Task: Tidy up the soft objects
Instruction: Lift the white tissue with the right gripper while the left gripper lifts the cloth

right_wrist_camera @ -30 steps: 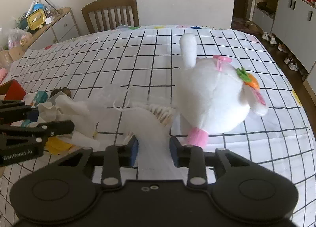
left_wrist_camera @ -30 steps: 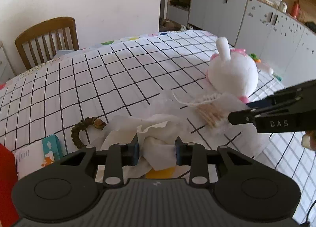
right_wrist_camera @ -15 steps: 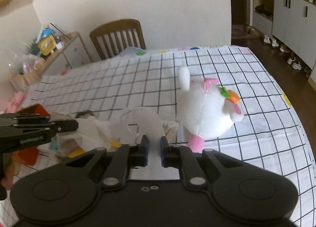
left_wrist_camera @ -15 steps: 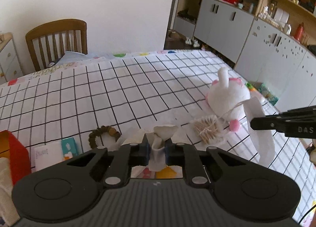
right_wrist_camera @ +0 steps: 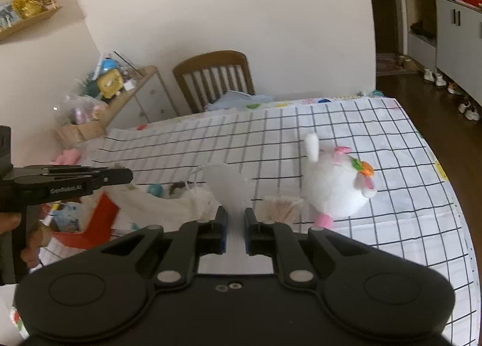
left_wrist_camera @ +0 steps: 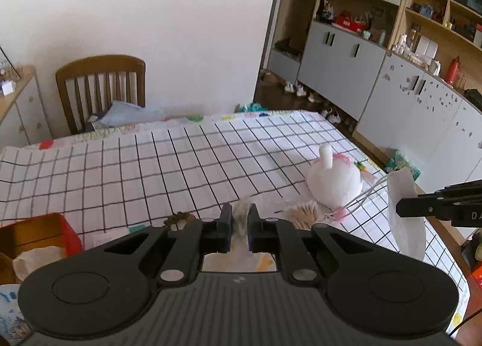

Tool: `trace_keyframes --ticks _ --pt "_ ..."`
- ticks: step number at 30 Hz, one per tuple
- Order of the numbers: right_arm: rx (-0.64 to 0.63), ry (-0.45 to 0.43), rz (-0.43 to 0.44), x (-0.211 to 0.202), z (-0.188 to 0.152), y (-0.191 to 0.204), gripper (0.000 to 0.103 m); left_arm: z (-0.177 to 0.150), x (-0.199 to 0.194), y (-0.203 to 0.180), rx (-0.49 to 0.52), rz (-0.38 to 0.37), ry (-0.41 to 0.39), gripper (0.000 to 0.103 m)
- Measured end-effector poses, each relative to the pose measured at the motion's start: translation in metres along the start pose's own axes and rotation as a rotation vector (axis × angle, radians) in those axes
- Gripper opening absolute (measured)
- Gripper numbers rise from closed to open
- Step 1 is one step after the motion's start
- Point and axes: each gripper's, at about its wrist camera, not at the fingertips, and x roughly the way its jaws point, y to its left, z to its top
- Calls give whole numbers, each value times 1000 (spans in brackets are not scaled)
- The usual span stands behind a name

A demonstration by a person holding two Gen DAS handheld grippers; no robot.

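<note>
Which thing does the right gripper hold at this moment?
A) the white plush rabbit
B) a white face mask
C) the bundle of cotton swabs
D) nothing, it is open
B: the right gripper is shut on the white face mask, which hangs from it above the table edge, while the plush rabbit lies untouched on the table.

"genrobot.ai" stands in white on the left gripper; the right gripper shows only "da".

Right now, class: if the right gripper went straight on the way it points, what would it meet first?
The right gripper is already shut on a white mask. Beyond that, probably the checked tablecloth; depth is unclear.
</note>
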Motion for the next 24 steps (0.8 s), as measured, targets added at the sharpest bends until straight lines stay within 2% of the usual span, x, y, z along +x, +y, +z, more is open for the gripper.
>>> trace_keyframes --ticks 10,24 --pt "-38 -23 39 -23 3 14 11 -4 -30 -1 -20 9 -9 10" --pt "2 41 51 -12 -19 5 18 -38 -9 3 -58 -1 60 14"
